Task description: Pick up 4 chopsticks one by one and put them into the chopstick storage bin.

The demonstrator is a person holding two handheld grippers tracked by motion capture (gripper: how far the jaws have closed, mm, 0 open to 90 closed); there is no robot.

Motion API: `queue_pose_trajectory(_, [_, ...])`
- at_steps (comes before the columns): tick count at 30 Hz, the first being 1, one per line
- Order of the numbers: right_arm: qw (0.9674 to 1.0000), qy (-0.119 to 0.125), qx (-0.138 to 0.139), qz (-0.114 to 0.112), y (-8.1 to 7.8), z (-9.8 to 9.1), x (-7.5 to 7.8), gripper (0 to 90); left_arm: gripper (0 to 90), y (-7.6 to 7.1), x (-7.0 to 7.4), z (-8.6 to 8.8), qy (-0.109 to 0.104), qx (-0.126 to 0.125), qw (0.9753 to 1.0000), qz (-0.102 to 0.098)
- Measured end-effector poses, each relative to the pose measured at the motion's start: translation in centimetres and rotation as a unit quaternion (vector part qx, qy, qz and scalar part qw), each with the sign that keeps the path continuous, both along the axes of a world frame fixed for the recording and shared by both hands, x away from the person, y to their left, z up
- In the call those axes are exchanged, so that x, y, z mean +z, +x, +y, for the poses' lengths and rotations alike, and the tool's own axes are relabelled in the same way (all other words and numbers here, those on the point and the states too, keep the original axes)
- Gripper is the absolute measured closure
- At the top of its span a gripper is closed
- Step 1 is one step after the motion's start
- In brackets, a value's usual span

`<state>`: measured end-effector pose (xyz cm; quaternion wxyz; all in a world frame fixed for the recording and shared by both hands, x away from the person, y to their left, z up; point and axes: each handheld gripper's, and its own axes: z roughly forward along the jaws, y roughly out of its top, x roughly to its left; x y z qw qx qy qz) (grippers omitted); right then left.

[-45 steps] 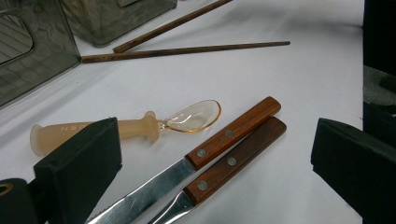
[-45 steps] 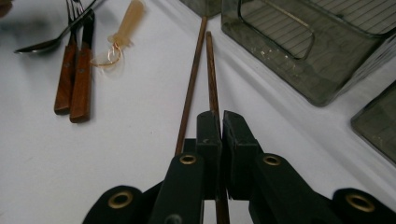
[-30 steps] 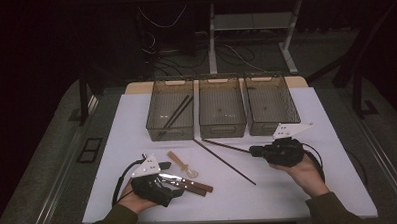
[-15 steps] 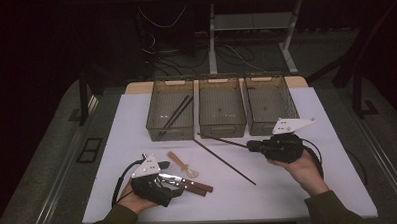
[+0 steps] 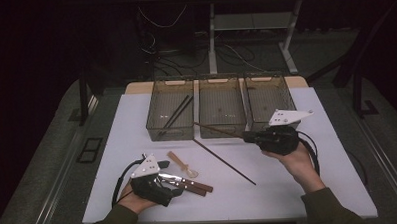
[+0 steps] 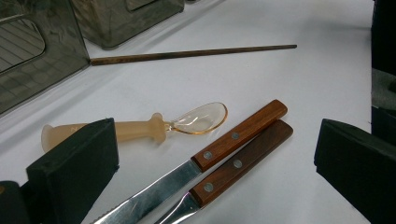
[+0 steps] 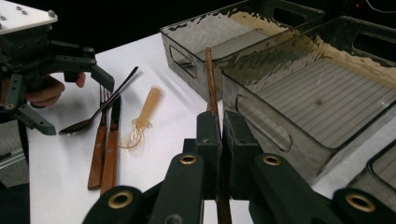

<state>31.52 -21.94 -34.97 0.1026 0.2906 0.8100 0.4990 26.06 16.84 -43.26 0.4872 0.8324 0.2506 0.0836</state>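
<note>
My right gripper (image 5: 248, 136) is shut on one end of a brown chopstick (image 5: 219, 131) and holds it above the table, in front of the middle bin (image 5: 222, 133). In the right gripper view the chopstick (image 7: 208, 74) runs out from between the closed jaws (image 7: 220, 126) toward the bins. A second chopstick (image 5: 223, 161) lies slantwise on the white table. My left gripper (image 5: 170, 179) rests open at the near left, its pads (image 6: 74, 163) standing either side of two wooden-handled knives (image 6: 238, 140). A peach plastic spoon (image 6: 140, 128) lies beside them.
Three smoky clear bins stand in a row at the back; the left bin (image 5: 154, 124) holds dark chopsticks (image 5: 175, 113), and the right bin (image 5: 286, 96) stands behind my right gripper. A metal spoon (image 7: 100, 109) and a fork lie by the knives.
The right gripper has risen with the chopstick, lifting it off the table toward the middle bin. The left gripper has kept still.
</note>
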Motion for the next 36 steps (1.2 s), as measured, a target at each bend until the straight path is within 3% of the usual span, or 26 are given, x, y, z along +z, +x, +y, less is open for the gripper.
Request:
queue_pose_trajectory(16, [0.9997, 0.006, -0.02, -0.015, 3.4, 3.3, 1.2, 85.8, 0.0, 0.0, 0.0, 0.1, 0.001, 0.003, 1.0, 0.008])
queue_pose_trajectory(23, [0.9993, 0.015, -0.032, -0.015, 5.2, 4.9, 1.9, 85.8, 0.0, 0.0, 0.0, 0.0, -0.001, 0.0, 1.0, 0.001])
queue_pose_trajectory(36, [0.998, 0.003, -0.06, -0.018, 7.8, 7.9, 2.1, 85.8, 0.0, -0.1, 0.1, -0.1, 0.0, -0.002, 1.0, 0.001])
